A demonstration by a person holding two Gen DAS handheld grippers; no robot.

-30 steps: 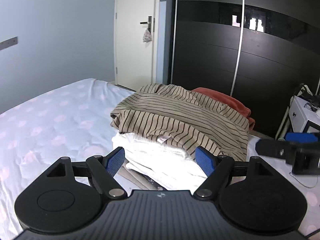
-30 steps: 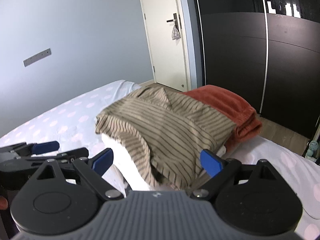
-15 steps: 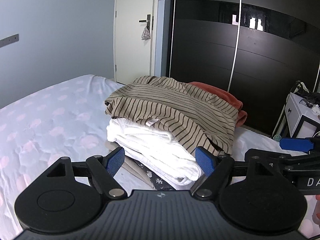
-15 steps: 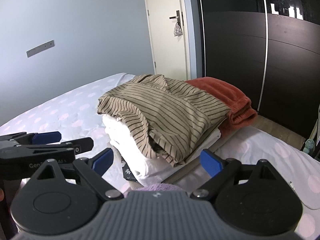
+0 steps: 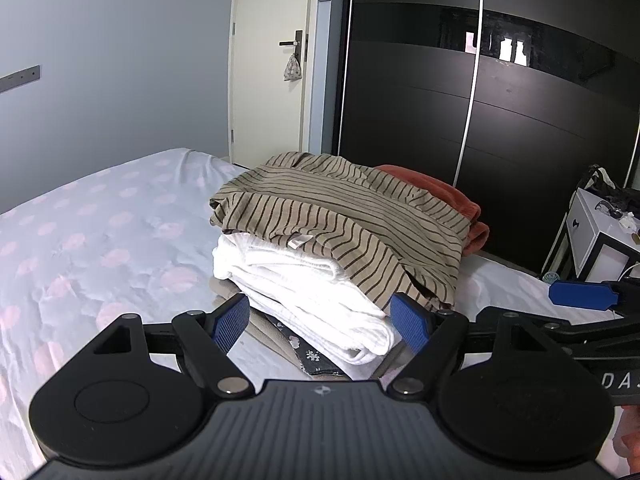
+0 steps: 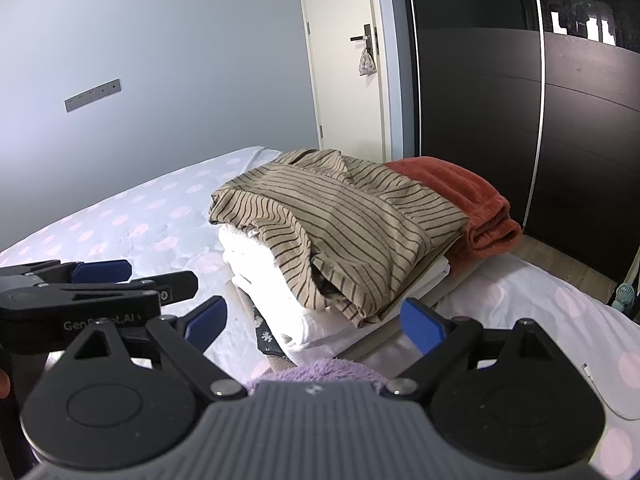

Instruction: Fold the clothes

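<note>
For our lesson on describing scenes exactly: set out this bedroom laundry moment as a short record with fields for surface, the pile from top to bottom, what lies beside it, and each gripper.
surface: bed with pink-dotted sheet
pile top: striped brown garment, loosely bunched
beneath it: folded white cloth
pile bottom: dark patterned cloth, mostly hidden
behind the pile: rust-red cloth, folded
left gripper: open, holding nothing
right gripper: open, holding nothing

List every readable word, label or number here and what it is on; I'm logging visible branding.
"Gen…ot.AI", middle letters blurred: on the left gripper, side of its body, right wrist view.
"DA…", cut off by the frame edge: on the right gripper, left wrist view.
Tag on the striped shirt: too small to read.
</note>
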